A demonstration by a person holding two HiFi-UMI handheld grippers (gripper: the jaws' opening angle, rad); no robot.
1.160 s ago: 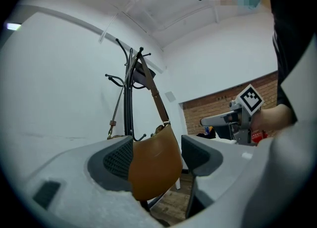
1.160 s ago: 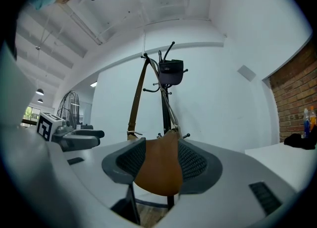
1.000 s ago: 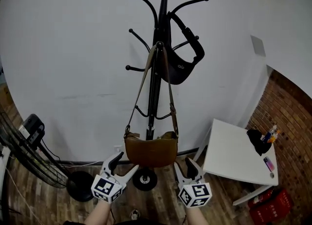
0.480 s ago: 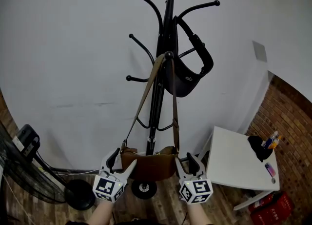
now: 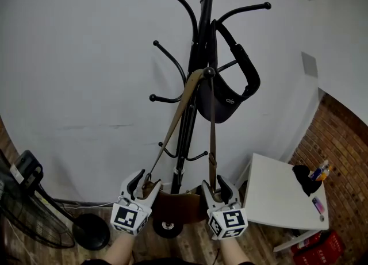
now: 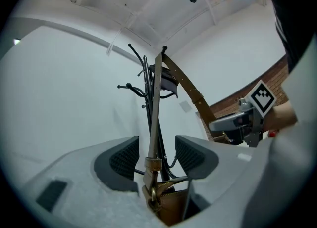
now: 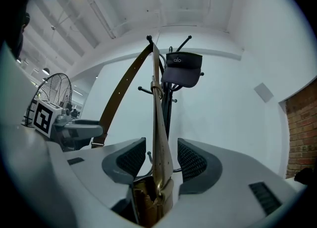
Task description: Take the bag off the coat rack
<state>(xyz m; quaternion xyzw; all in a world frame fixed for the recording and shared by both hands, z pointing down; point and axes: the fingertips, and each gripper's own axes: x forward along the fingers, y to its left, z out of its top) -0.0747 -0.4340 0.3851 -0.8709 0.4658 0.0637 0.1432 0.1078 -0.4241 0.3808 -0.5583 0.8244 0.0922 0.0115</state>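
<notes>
A brown bag (image 5: 181, 205) hangs by its tan strap (image 5: 172, 131) from a hook on the black coat rack (image 5: 201, 39). My left gripper (image 5: 145, 188) is at the bag's left top corner. In the left gripper view the strap (image 6: 153, 118) runs up between the jaws of the left gripper (image 6: 157, 148). Those jaws have just been closing, but a gap still shows on each side of the strap. My right gripper (image 5: 215, 189) is at the bag's right top corner. The right gripper (image 7: 161, 155) is open, with the strap (image 7: 159, 123) loose between its pads.
A black item with a small logo (image 5: 230, 94) hangs on another hook of the rack. A white table (image 5: 276, 192) with small things on it stands at the right by a brick wall. A fan (image 5: 23, 218) is at the left, a red basket (image 5: 313, 249) at the lower right.
Both grippers have risen and moved in from below the bag to its top corners, one at each end of the strap. The bag still hangs on its hook.
</notes>
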